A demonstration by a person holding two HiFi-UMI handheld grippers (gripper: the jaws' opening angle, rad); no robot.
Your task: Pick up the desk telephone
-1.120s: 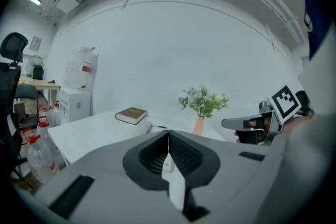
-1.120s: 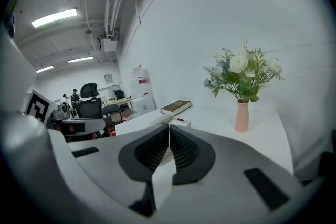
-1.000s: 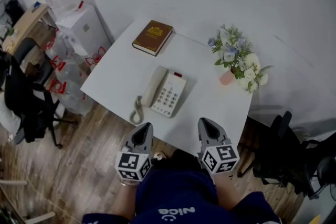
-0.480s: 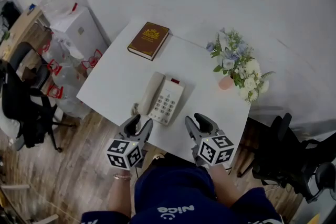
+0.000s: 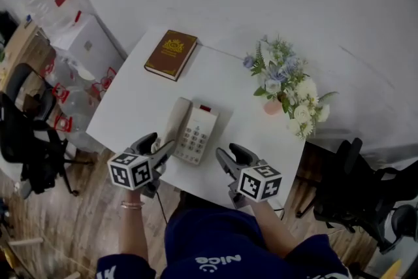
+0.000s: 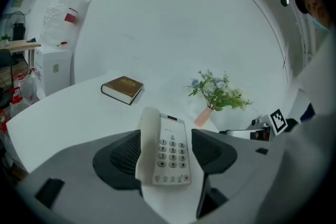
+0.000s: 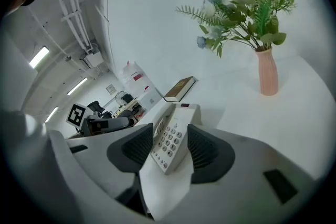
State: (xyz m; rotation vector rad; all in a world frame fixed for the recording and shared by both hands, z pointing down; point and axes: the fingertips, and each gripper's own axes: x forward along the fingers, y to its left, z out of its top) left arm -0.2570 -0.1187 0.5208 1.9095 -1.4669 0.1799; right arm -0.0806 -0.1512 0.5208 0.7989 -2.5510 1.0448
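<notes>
Presently: one desk telephone (image 5: 191, 132), cream plastic, lying flat on the white surface (image 5: 140, 101) near its front edge. A brown book (image 5: 171, 54) sits further back and a vase of flowers (image 5: 281, 85) to the right.

Long axis runs away from the person, leaning slightly right. Keypad end nearest, red-marked end farthest, handset along the left side.

Left hand-held gripper (image 5: 159, 146) and right hand-held gripper (image 5: 230, 153): both unclenched, jaws opening, nothing between the pads. The telephone lies just ahead of each.

Handling, judged: light, rigid, smooth, likely slippery. The handset rests loose and may drop off. Best taken across the long sides, pinning the handset.
</notes>
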